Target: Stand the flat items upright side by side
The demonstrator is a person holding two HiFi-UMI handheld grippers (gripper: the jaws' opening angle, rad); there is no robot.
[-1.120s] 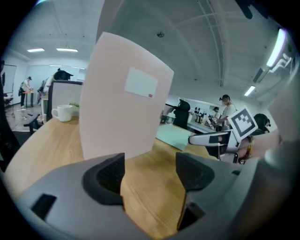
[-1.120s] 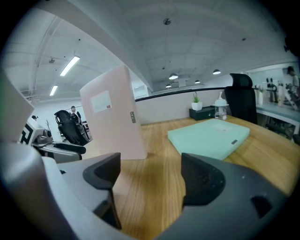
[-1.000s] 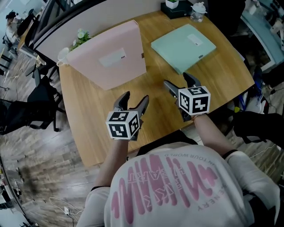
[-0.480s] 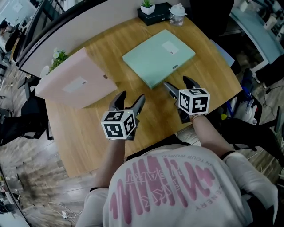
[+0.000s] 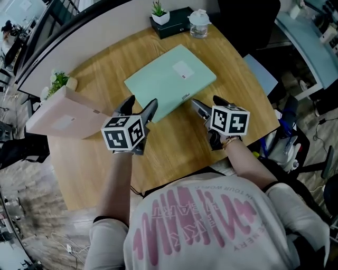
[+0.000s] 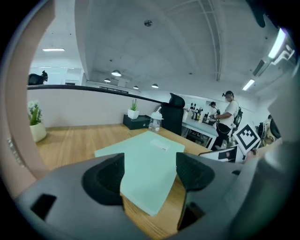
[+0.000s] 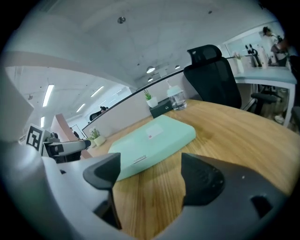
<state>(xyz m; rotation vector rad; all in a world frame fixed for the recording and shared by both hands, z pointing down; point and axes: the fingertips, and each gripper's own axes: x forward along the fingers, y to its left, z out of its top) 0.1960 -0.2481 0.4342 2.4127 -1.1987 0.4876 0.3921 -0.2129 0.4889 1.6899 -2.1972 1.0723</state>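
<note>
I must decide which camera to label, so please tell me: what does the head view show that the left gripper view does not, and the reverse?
Only the head view: the whole left gripper, the person's printed shirt, and the pink folder with its labelled face. Only the left gripper view: the ceiling lights and a person standing at a counter beyond the table. Both: the green folder lying flat, the black box with its small plant, the clear bottle, and the right gripper, whose jaws stand apart and empty.
</note>
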